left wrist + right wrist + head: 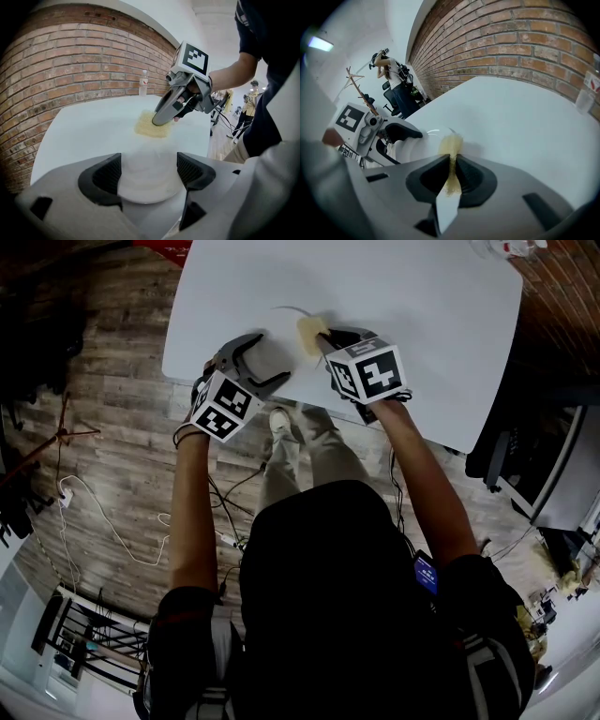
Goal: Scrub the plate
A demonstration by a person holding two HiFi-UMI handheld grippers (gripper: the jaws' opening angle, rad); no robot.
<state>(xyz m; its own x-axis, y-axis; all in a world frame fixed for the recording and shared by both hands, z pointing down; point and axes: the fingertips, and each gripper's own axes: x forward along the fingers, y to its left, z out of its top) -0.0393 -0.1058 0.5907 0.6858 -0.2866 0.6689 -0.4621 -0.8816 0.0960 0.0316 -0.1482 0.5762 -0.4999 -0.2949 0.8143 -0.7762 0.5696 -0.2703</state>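
Scrubbing was under way: right gripper pinched the sponge onto the plate at the table's near edge, left gripper clamped the rim. Next, I'd judge, firm rubbing strokes.

Left gripper clamped on white plate rim — right gripper holds yellow sponge at far edge.

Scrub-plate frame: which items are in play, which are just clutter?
In play: white plate, held by left gripper; yellow sponge, held by right gripper.
Lying about: water bottle at table's far edge; person standing in the background.
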